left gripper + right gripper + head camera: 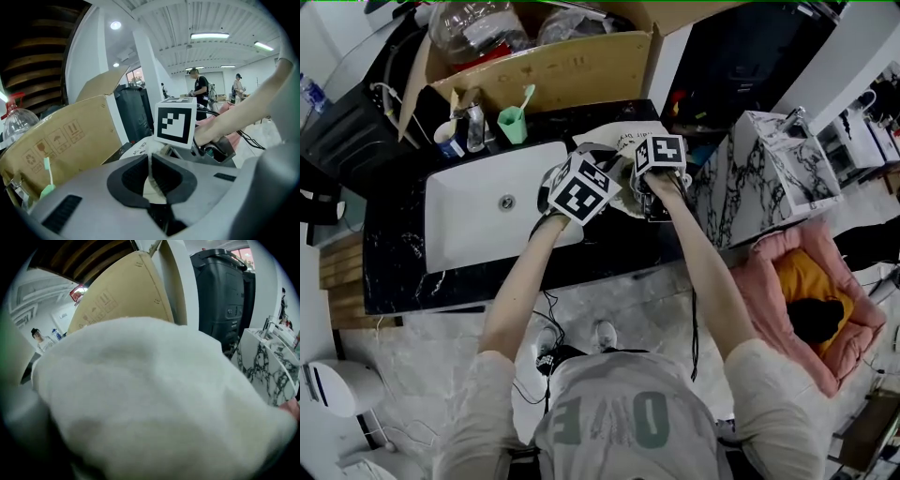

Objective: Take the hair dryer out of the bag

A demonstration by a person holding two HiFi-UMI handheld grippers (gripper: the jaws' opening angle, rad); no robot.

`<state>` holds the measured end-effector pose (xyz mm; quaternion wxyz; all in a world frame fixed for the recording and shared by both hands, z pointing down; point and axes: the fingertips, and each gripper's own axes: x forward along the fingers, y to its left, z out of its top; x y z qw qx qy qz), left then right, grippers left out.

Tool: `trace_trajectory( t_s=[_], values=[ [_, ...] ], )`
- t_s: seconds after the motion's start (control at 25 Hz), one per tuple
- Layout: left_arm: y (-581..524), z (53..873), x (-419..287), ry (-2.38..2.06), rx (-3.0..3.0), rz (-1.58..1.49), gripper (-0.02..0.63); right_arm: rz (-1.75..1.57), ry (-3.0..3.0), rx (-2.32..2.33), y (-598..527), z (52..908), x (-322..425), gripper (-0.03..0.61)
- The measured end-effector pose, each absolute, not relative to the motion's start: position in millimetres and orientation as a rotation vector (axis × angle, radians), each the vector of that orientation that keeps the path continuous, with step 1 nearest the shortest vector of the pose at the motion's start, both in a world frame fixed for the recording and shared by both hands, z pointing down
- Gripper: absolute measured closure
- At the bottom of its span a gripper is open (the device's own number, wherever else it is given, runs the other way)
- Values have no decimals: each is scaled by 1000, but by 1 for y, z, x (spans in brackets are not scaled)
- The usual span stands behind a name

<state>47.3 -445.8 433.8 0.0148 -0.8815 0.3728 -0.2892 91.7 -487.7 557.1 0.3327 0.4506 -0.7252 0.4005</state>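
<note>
A white cloth bag point(622, 139) lies on the black counter, right of the sink. My left gripper point(598, 161) is shut on a fold of the bag's cloth point(151, 183), which stands pinched between its dark pads. My right gripper point(649, 173) points steeply down into the bag just beside the left one, and its marker cube point(176, 121) shows close ahead in the left gripper view. The right gripper view is filled by the bag's white cloth point(154, 399), which covers its jaws, and nothing shows gripped there. The hair dryer is not in sight.
A white sink point(478, 211) is set in the black counter point(394, 253). A green cup with a toothbrush point(514, 122) and a cardboard box point(553, 66) stand behind. At right are a marble-patterned cabinet point(769, 178) and a pink pet bed point(806, 300).
</note>
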Motion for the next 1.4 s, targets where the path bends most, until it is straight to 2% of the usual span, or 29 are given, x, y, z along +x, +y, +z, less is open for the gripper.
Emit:
trace_trajectory(
  t_s=[0.56, 0.88, 1.4],
  values=[
    [-439, 445, 51, 1176, -2755, -915, 569, 1101, -1962, 1181, -491, 558, 93, 310],
    [-436, 443, 51, 1205, -2708, -951, 569, 1157, -2102, 1177, -479, 531, 90, 313],
    [-436, 450, 61, 1243, -2622, -1001, 569, 1178, -2120, 1141, -422, 517, 104, 313]
  ],
)
